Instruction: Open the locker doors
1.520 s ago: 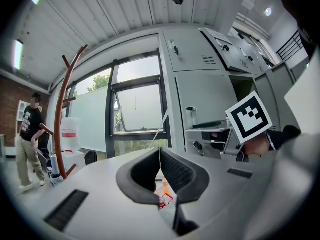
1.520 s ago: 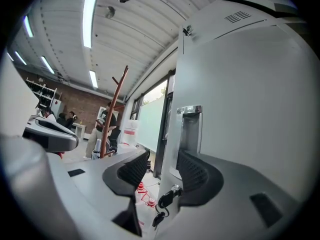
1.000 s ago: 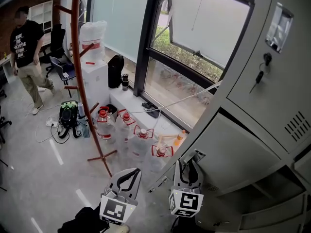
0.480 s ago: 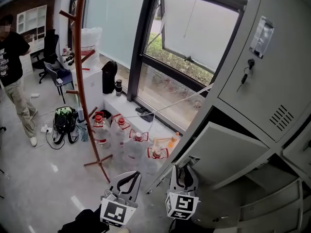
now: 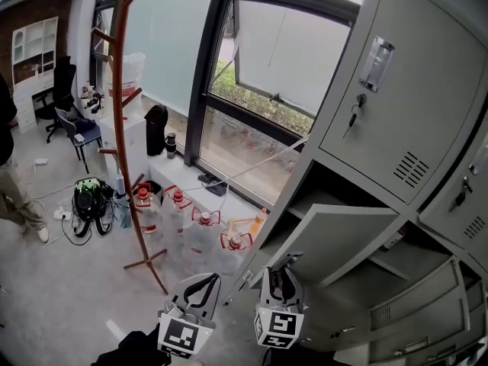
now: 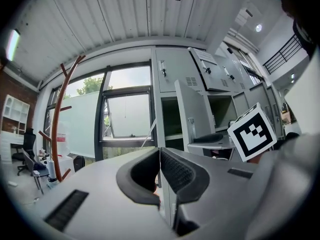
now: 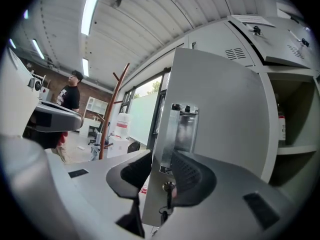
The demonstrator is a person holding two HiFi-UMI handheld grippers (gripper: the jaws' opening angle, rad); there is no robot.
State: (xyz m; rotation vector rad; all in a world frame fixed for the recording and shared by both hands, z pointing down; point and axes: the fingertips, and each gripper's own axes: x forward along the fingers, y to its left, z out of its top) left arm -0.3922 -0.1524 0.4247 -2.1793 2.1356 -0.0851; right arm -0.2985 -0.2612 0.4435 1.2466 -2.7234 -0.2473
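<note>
No words or numbers readable anywhere. Card holder on locker door: nothing to read. Marker cube: black-and-white squares only, no letters.

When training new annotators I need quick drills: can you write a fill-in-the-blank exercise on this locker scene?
1. The left gripper has its jaws together, holding ____.
2. A key hangs in the lock of the upper door, which is ____.
3. The lower door just beneath it stands ____.
4. The big water bottles have ____ caps.

Missing words: nothing; shut; open; red.
</note>
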